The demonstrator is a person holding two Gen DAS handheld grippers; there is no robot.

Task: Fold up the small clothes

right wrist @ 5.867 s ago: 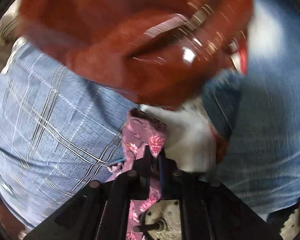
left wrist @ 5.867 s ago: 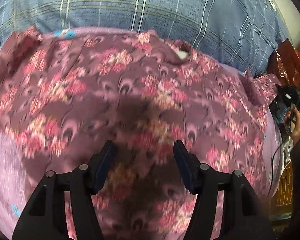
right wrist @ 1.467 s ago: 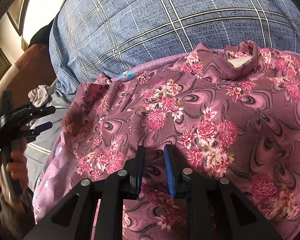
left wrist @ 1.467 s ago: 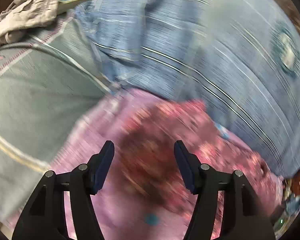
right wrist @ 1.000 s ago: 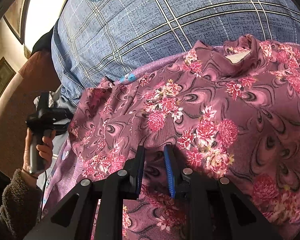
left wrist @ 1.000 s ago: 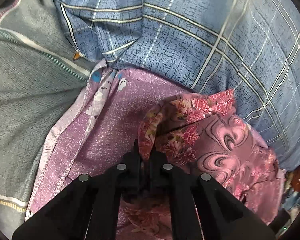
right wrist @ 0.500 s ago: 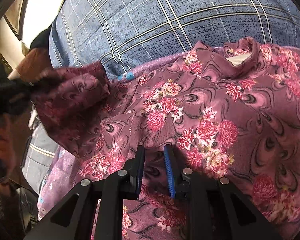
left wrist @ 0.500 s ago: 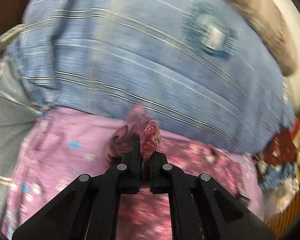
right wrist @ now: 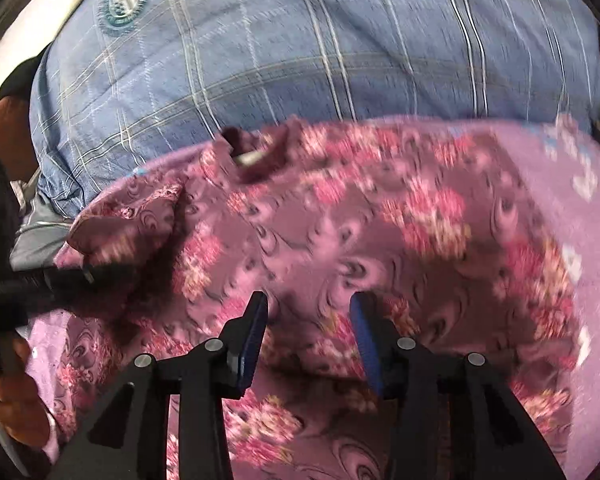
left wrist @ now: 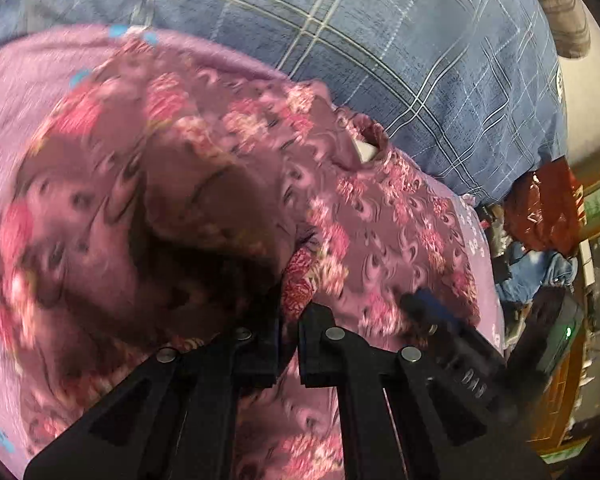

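- Left claw (left wrist: 288,344) pressed together, pinching a sleeve edge of the floral top (left wrist: 380,216), carried over its body.
- Right claw (right wrist: 308,336) jaws just opened, spread, nothing between; top lies directly beneath, collar (right wrist: 252,156) ahead.
- Right claw nearer the bare far sleeve side.

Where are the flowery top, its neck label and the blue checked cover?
flowery top (right wrist: 340,248), right wrist view, middle of its spread front.
neck label (left wrist: 365,151), left wrist view, white tag inside the collar.
blue checked cover (right wrist: 300,60), right wrist view, bare middle.
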